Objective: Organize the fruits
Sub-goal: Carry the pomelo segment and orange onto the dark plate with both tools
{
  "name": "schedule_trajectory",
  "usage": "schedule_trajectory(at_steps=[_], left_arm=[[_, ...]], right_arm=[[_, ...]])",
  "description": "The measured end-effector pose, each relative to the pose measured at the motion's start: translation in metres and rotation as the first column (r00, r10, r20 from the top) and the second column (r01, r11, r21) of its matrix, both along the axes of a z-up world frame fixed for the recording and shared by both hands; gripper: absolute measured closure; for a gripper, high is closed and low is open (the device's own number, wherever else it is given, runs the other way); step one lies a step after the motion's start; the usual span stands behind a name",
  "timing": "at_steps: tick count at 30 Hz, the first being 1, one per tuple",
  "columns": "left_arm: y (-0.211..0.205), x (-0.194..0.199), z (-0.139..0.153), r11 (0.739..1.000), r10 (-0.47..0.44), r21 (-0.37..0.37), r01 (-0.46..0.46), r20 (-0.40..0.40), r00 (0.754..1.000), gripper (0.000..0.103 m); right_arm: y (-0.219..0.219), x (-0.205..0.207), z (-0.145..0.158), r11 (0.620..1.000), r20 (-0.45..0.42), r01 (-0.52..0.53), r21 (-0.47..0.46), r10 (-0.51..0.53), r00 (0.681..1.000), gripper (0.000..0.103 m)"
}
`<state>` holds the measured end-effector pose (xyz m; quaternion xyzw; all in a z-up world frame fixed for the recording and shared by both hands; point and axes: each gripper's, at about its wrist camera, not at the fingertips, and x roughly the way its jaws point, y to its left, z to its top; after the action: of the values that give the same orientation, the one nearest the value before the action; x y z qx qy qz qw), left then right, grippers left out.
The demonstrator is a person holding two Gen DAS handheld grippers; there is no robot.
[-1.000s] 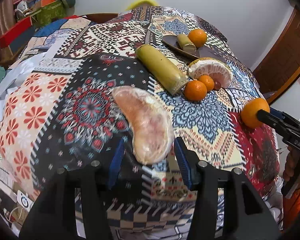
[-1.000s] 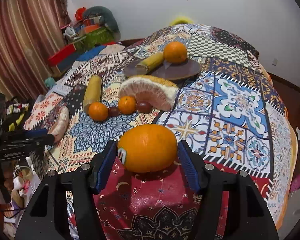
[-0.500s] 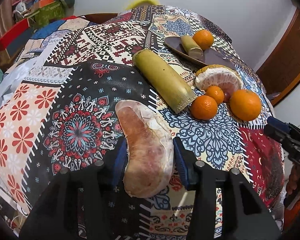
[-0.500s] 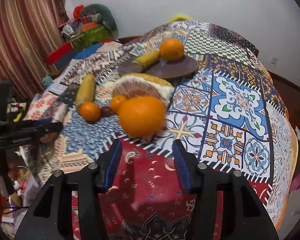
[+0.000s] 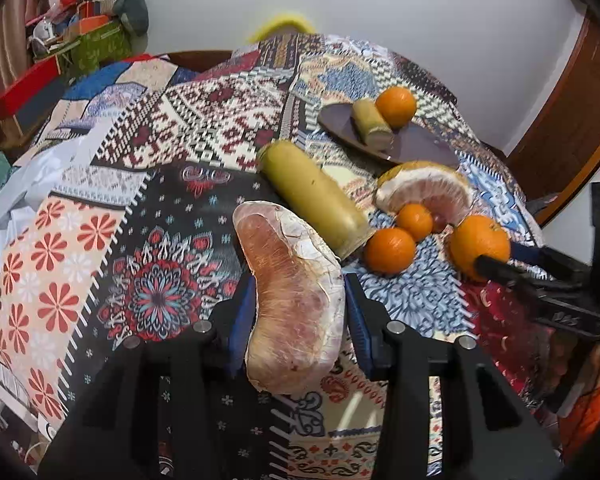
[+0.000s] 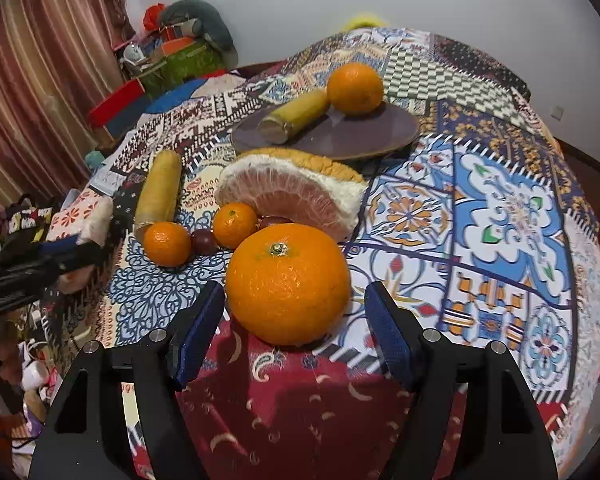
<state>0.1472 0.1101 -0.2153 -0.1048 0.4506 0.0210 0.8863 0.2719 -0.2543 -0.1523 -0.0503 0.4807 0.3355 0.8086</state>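
Left wrist: left tool (image 5: 300, 312) clamps pomelo segment (image 5: 296, 300).

peeled pomelo segment (image 5: 296, 300): pinkish, lifted, clamped between blue pads | large orange (image 6: 287, 283): stem up, rested on cloth beside small tangerines (image 6: 167, 243)

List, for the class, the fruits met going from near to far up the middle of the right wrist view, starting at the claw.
Big orange → pomelo wedge → sugarcane piece on the plate → orange on the plate.
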Motion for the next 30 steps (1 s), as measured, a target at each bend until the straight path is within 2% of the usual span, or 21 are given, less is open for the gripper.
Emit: schedule_trajectory(at_steps=[4,6,11,19,30], left_arm=[[-0.005,0.004,0.01,1.0,-0.012,0.01,0.012,0.028,1.0,0.06],[-0.008,0.006,0.014,1.0,-0.019,0.008,0.018,0.04,0.999,0.06],[-0.015,0.015,0.023,0.999,-0.036,0.003,0.036,0.069,0.997,0.06],[-0.026,0.035,0.04,0.998,-0.061,0.007,0.061,0.122,0.991,0.06],[-0.033,0.07,0.063,0.997,-0.079,0.018,0.076,0.189,0.979,0.06]], right_arm=[[0.003,0.002,-0.006,1.0,-0.019,-0.008,0.008,0.008,1.0,0.034],[0.002,0.003,-0.005,1.0,-0.02,-0.012,0.017,0.012,1.0,0.041],[-0.001,0.003,-0.003,1.0,-0.022,-0.01,0.03,0.011,1.0,0.042],[-0.01,0.01,0.019,0.998,0.043,0.019,0.06,-0.022,0.999,0.042],[-0.022,0.047,0.053,0.991,0.143,0.072,0.11,-0.088,0.986,0.042]])
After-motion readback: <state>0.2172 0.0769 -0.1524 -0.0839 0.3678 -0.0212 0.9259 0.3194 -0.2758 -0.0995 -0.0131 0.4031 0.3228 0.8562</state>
